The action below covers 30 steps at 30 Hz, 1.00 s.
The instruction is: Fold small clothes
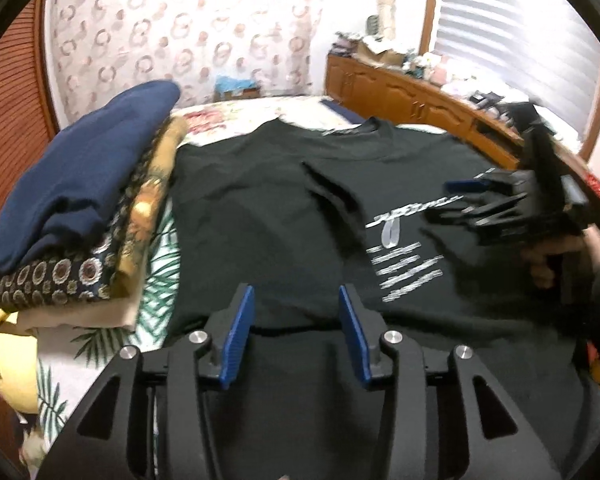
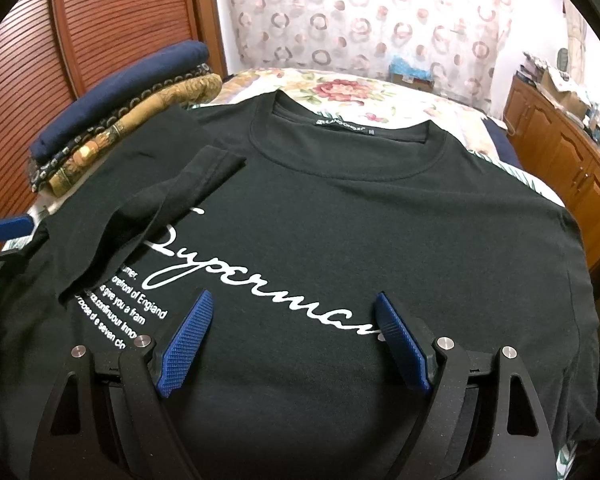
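Your left gripper (image 1: 296,304) points steeply down over the near hem of the black cotton T-shirt with white script lettering (image 1: 260,208), its two blue ribbed pads partly apart and nothing between them; no cloth is pinched. Your right gripper (image 2: 294,312) is tilted down the same way above the shirt's chest print, its jaws spread wide and empty. In the left wrist view that right gripper sits at about three o'clock, blurred, with your hand (image 1: 556,256) wrapped around its handle.

There is one T-shirt, lying front up on the floral and palm-leaf bedspread (image 2: 340,88), collar at twelve o'clock. One sleeve (image 2: 148,208), at nine o'clock in the right wrist view, is folded inward across the chest and covers the start of the lettering; the opposite sleeve at three o'clock lies flat and unfolded.

At ten o'clock from the shirt stands one stack of folded clothes (image 1: 80,208), touching the shirt's edge in the left wrist view. You can count three layers clearly: navy on top, a dark medallion print, then a gold pattern; pale fabric shows beneath.
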Each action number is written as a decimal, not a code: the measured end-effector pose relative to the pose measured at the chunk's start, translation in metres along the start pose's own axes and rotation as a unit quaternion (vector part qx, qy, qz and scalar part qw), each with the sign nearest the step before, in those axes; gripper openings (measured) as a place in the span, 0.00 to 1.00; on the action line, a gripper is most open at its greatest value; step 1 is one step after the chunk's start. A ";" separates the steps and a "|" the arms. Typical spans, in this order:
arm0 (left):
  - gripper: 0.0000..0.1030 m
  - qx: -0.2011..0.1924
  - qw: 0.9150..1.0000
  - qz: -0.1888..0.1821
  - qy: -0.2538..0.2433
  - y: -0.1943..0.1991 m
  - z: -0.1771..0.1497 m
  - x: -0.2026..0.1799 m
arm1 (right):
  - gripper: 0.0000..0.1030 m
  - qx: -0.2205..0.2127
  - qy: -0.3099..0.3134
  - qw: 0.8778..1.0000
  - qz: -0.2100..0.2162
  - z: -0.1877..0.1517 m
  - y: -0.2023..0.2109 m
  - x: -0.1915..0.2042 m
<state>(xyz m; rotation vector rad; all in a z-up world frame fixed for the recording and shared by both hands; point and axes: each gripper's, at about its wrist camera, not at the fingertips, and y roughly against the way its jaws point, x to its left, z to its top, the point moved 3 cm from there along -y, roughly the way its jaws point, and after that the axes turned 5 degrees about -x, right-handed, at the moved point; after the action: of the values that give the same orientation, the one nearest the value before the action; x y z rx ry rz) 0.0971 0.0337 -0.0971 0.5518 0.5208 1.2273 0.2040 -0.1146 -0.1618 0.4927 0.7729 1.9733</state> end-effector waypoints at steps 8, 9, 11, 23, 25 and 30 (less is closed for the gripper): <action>0.42 0.030 0.999 0.022 0.016 -0.022 -0.010 0.015 | 0.83 -0.023 0.025 0.999 0.023 0.030 0.000 0.023; 0.42 0.029 0.999 0.024 0.015 -0.023 -0.010 0.016 | 0.83 -0.026 0.029 0.999 0.024 0.036 -0.002 0.028; 0.42 0.030 0.999 0.026 0.012 -0.024 -0.010 0.015 | 0.83 -0.027 0.033 0.999 0.028 0.049 -0.009 0.035; 0.47 0.033 0.999 0.027 0.007 -0.026 -0.009 0.013 | 0.80 0.009 0.031 0.999 0.041 0.090 -0.076 0.066; 0.47 0.033 0.999 0.027 0.007 -0.026 -0.010 0.014 | 0.80 0.014 0.033 0.999 0.034 0.092 -0.081 0.067; 0.47 0.034 0.999 0.027 0.006 -0.026 -0.011 0.013 | 0.80 0.031 0.038 0.999 0.022 0.095 -0.091 0.068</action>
<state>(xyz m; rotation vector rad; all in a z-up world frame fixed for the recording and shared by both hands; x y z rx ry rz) 0.1122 0.0417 -0.1227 0.6185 0.5627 1.2690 0.2857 0.0083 -0.1543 0.4767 0.8802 2.0246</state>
